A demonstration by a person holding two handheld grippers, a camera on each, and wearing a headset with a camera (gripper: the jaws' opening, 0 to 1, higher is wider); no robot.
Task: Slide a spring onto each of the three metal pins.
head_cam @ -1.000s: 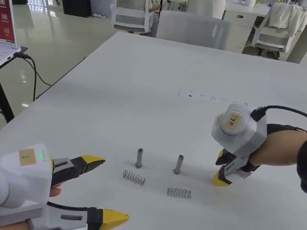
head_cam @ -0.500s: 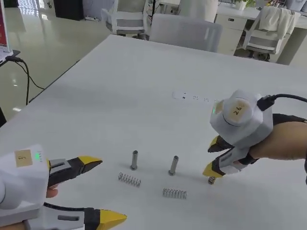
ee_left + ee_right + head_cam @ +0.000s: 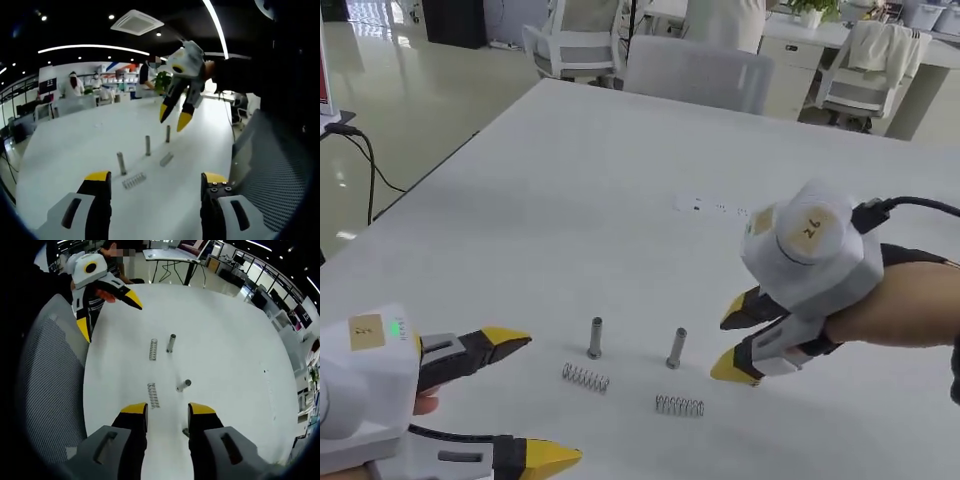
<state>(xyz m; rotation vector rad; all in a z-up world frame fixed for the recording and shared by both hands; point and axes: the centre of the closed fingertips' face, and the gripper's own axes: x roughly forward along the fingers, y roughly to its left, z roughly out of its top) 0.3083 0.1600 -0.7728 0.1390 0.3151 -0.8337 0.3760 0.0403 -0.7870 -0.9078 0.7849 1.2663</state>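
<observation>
Two pins are bare. The left pin [image 3: 594,337] and the middle pin [image 3: 675,348] stand upright low in the centre of the head view. Each has a spring lying loose on the bench [image 3: 620,180] just below it: the left spring [image 3: 584,377] and the right spring [image 3: 678,405]. The third pin [image 3: 168,133] stands right under my right claw [image 3: 718,350] in the left gripper view. I cannot tell whether it carries a spring, but with two loose springs on show I judge it done, leaving two. My right claw hangs at centre right, tilted down and leftward, jaws parted, holding nothing. My left claw [image 3: 556,397] sits in the lower left corner, pointing right, spread wide and empty.
</observation>
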